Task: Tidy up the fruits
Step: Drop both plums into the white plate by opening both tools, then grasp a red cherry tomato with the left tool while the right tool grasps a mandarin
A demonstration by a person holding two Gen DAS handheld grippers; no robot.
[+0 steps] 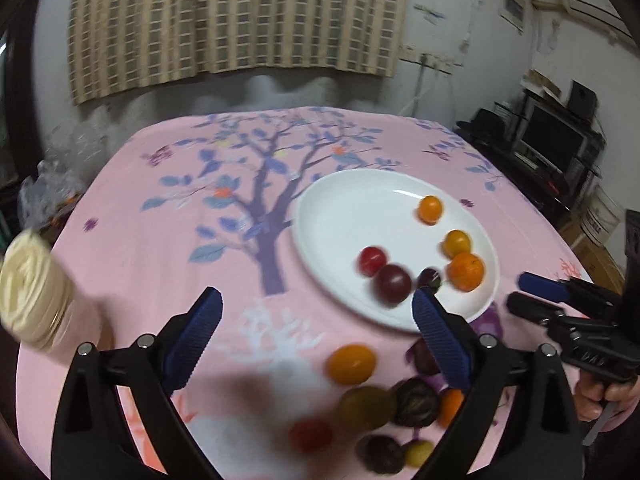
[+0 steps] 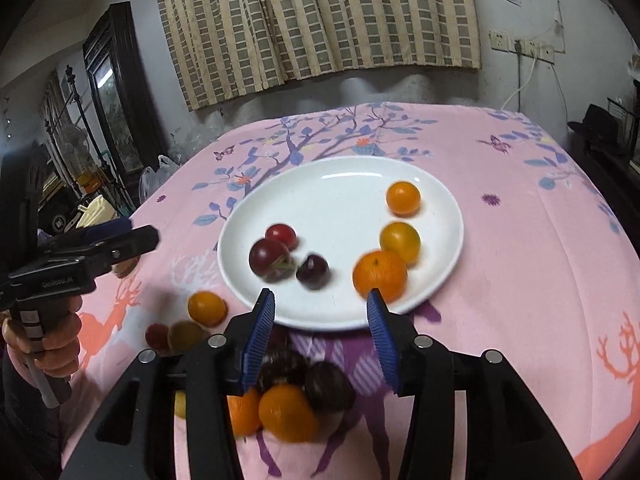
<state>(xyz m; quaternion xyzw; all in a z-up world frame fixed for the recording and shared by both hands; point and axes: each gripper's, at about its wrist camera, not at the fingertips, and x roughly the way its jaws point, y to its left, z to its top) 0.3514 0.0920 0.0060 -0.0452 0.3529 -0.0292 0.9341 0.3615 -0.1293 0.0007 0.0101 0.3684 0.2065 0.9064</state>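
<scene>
Black grippers, ribbed blue fingers (image 2: pixel 260 338), silver screws, white lettering.

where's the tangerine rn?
On the white plate, near-right rim: tangerine in the right wrist view, touching a yellow-orange tomato just behind it.

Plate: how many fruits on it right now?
6 on the white plate: three orange ones along its right side, three dark red ones left of centre. None appear hidden; the rest lie on the cloth.
</scene>
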